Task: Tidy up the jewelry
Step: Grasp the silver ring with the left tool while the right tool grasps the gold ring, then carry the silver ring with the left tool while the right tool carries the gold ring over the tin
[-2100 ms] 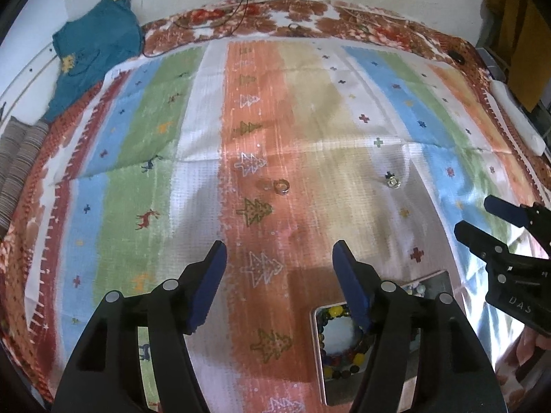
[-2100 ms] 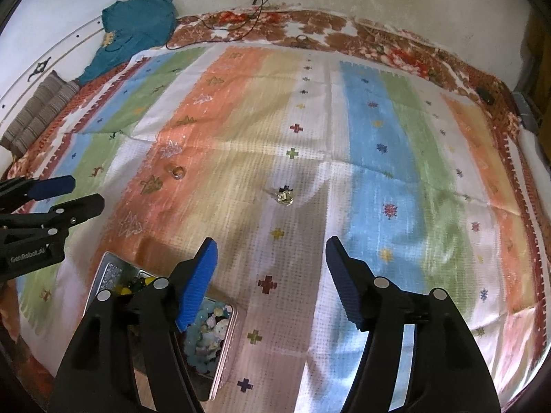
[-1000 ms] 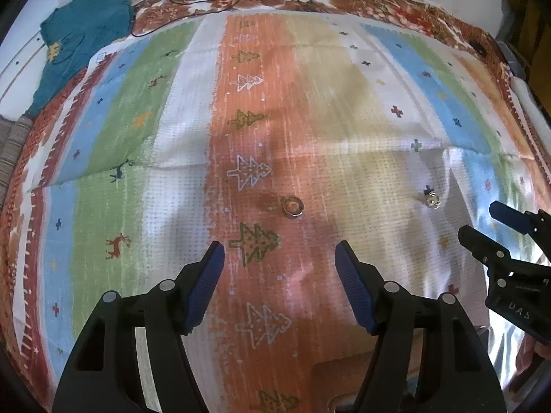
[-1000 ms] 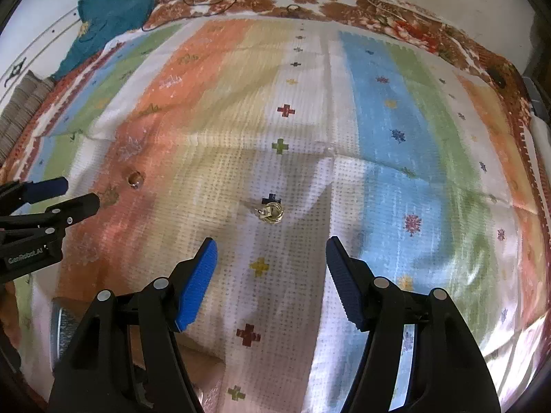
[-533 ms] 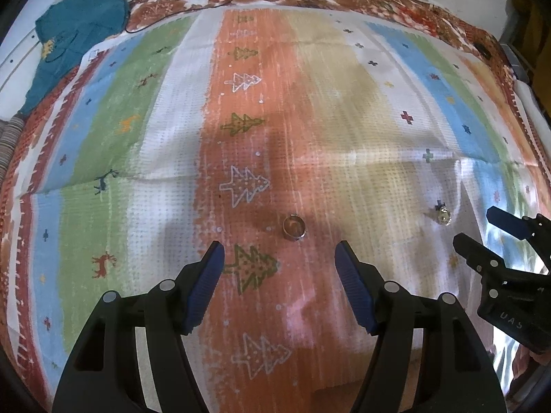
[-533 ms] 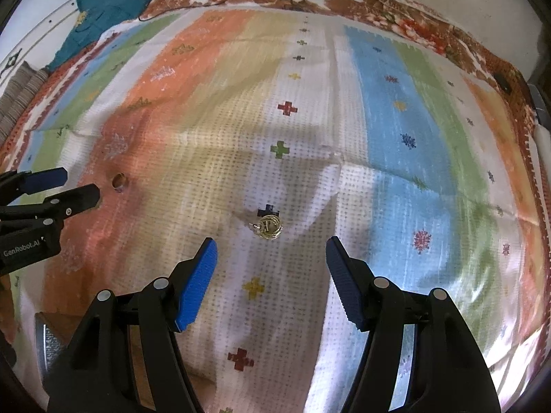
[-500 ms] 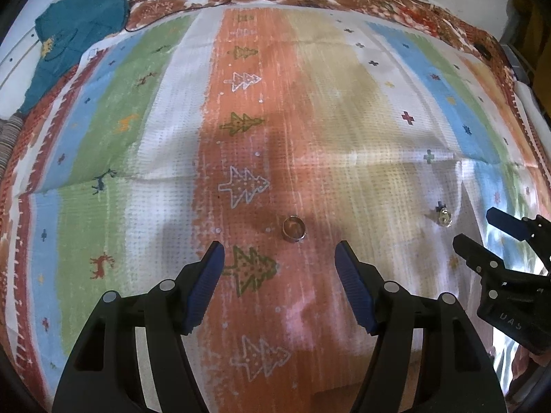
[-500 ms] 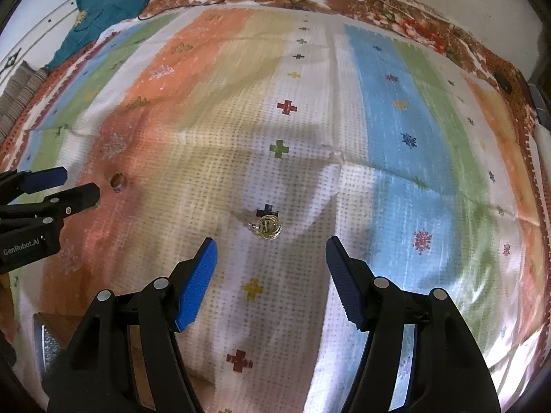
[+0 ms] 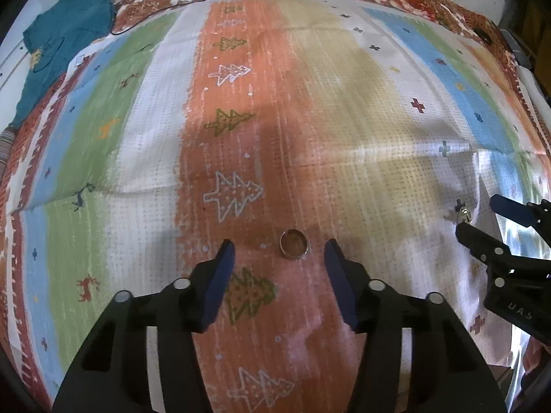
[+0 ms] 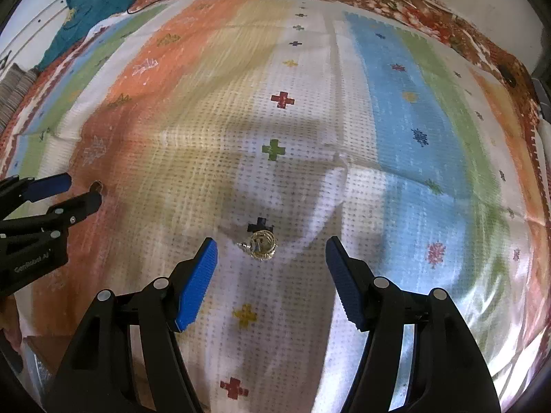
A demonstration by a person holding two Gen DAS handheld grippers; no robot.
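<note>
Striped cloth (image 9: 344, 110) in orange, white, blue and green covers the whole bed, printed with little trees and crosses. On the orange stripe lies a plain ring (image 9: 293, 244), just ahead of the left gripper (image 9: 279, 253) and between the tips of its blue pads; the jaws are closing, but the pads do not touch it. Off to the right, on a white stripe, a small gold ornament (image 10: 262, 245) sits below a dark cross, just ahead of the right gripper (image 10: 272, 256), whose jaws stand spread wide with nothing in them. A teal garment (image 9: 65, 41) lies crumpled at the far left corner.
</note>
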